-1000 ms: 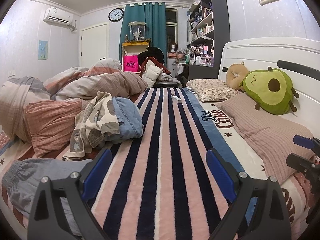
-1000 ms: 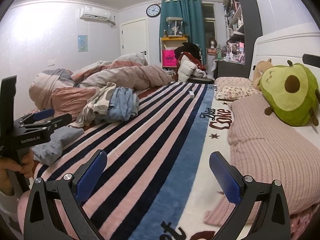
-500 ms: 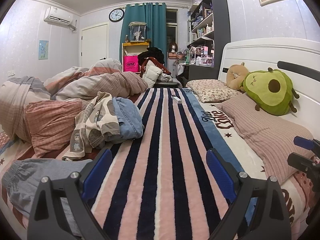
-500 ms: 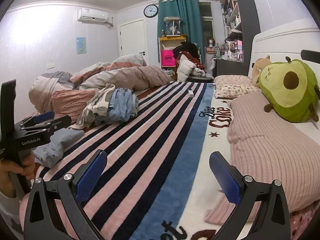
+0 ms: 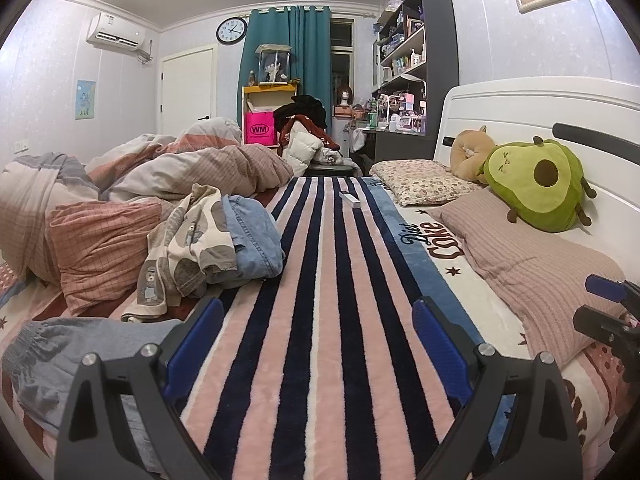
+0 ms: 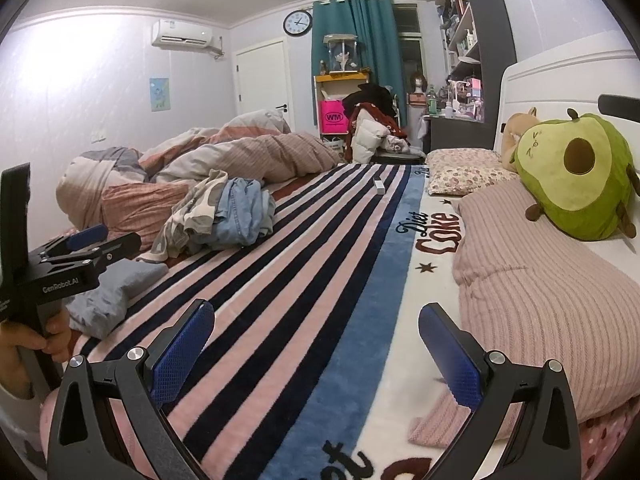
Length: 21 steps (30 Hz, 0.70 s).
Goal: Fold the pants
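Barely anything's changed: both grippers, left [image 5: 314, 336] and right [image 6: 316, 344], still hover fingers spread, grey pants [image 5: 72, 352] lower left untouched.

Pants [image 5: 72, 344] lie left on the blanket [image 5: 320, 320], clothes pile [image 5: 212, 240] seemingly behind.

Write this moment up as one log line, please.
stage: before first grasp | left tool: open, empty | right tool: open, empty | grey pants: crumpled on striped blanket
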Each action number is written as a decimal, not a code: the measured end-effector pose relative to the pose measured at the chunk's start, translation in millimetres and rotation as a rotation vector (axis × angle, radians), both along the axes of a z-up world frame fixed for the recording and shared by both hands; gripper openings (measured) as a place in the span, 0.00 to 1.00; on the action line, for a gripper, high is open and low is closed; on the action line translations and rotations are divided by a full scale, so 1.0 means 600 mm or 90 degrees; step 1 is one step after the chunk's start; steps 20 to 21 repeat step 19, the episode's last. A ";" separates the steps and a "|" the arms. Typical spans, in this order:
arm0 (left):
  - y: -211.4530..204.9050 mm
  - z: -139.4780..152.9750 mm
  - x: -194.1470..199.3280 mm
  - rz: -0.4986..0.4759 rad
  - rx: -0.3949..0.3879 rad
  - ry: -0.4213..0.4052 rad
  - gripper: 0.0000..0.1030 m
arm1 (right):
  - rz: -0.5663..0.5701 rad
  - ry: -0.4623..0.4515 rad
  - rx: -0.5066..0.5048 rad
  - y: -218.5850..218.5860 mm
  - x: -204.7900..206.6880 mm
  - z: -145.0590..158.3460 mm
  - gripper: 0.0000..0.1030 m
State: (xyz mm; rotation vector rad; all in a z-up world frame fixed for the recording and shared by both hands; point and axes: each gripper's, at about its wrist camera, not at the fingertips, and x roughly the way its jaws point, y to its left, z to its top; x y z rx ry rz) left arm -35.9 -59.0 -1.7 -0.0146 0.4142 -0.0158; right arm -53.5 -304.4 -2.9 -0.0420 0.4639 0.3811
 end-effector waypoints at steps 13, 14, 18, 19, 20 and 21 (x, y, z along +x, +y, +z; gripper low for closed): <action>-0.004 0.001 0.000 0.000 0.000 0.000 0.91 | -0.003 -0.001 0.003 -0.001 -0.005 -0.002 0.99; -0.003 0.001 -0.001 0.000 0.000 -0.001 0.91 | -0.004 0.000 0.003 0.001 -0.005 -0.002 0.99; -0.007 0.004 0.000 -0.008 -0.002 -0.001 0.91 | -0.004 -0.001 0.003 -0.002 -0.004 -0.002 0.99; -0.009 0.005 0.000 -0.007 -0.002 -0.002 0.91 | -0.004 -0.001 0.003 -0.002 -0.004 -0.002 0.99; -0.009 0.005 0.000 -0.007 -0.002 -0.002 0.91 | -0.004 -0.001 0.003 -0.002 -0.004 -0.002 0.99; -0.009 0.005 0.000 -0.007 -0.002 -0.002 0.91 | -0.004 -0.001 0.003 -0.002 -0.004 -0.002 0.99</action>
